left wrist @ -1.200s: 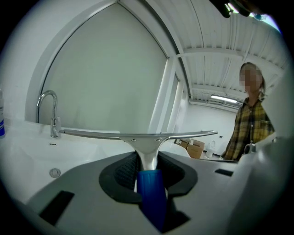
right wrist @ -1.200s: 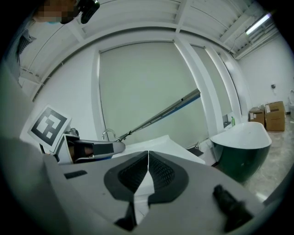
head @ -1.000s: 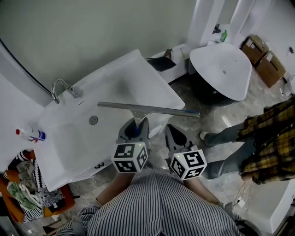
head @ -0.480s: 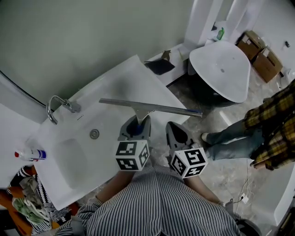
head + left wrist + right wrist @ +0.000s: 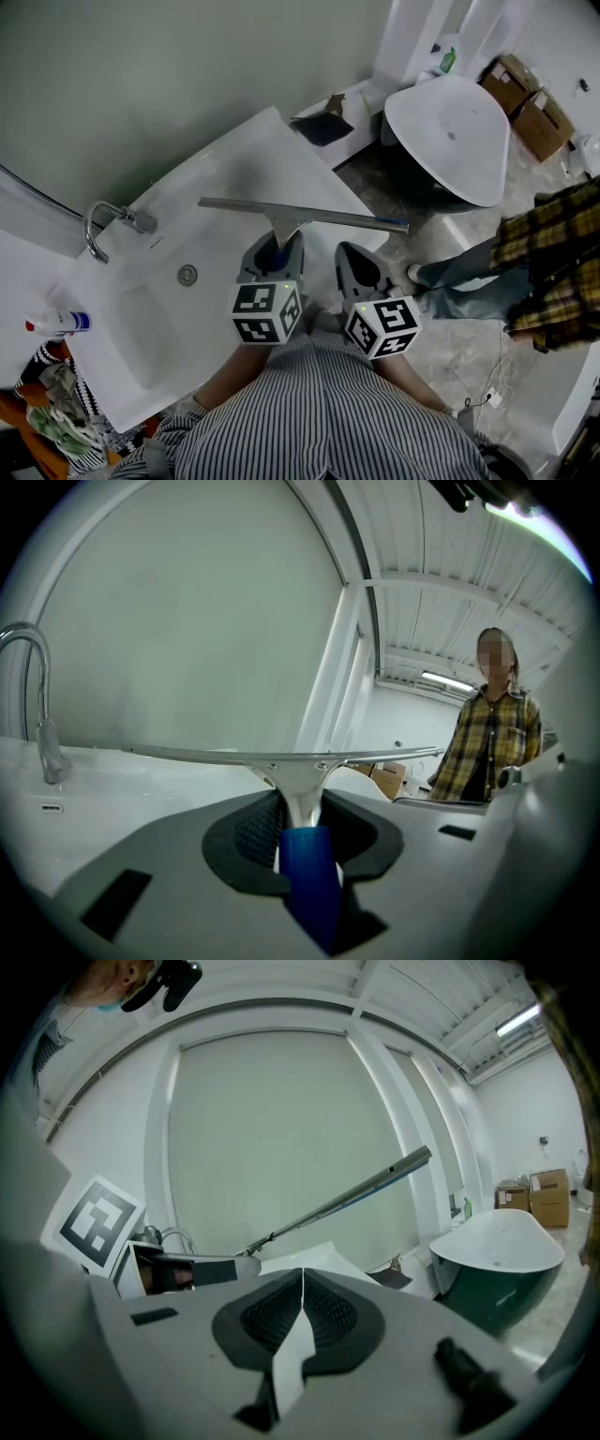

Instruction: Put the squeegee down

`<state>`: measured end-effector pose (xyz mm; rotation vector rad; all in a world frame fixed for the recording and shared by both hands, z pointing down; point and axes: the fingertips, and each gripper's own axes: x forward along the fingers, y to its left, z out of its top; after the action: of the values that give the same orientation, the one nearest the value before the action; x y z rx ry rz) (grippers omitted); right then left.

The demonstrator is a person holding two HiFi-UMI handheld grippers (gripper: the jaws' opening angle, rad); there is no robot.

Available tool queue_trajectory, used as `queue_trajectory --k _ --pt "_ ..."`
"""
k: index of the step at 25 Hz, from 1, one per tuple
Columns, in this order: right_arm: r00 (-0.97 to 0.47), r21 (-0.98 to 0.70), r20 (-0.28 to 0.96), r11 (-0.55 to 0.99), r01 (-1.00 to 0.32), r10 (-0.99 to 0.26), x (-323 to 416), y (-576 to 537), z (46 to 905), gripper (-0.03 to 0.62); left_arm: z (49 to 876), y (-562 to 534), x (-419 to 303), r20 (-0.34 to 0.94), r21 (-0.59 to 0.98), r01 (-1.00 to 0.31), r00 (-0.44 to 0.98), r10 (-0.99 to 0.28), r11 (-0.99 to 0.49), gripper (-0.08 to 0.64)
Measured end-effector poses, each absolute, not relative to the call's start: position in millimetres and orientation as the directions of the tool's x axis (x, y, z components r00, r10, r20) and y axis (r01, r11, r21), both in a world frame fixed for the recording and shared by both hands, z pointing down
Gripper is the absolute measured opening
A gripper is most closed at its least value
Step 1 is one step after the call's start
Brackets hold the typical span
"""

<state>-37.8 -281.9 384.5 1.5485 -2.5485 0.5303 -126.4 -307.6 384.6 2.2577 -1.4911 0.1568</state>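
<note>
A glossy white rectangular sink (image 5: 248, 159) has a round metal drain (image 5: 187, 275) in its basin and a curved chrome faucet (image 5: 98, 230) at its back edge. Above the sink's right end, the squeegee (image 5: 319, 217), a long thin metal blade on a blue handle, hangs level in the air. The left claw (image 5: 274, 251) pinches that handle, pointing slightly downward. Off the sink's right end, the right claw (image 5: 358, 267) is pressed together on nothing.

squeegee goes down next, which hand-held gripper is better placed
Left: the left hand-held gripper grips the squeegee by its blue handle above the sink; the right hand-held gripper is shut and empty.
</note>
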Motion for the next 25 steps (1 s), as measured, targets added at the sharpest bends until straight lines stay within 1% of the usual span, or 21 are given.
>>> queue_trajectory --k 11,25 --pt "-0.519 -0.247 0.283 0.461 -0.852 -0.807 -23.8 -316.0 382.5 0.017 383.2 -338.4 -125.7 0.336 0.287 -0.922 0.352 -0.874 -0.261 0.114" --pt "-0.526 -0.288 0.33 0.447 -0.847 -0.783 -2.6 -325.0 404.5 0.017 405.0 -359.3 -105.1 0.398 0.273 -0.928 0.349 -0.849 -0.253 0.114"
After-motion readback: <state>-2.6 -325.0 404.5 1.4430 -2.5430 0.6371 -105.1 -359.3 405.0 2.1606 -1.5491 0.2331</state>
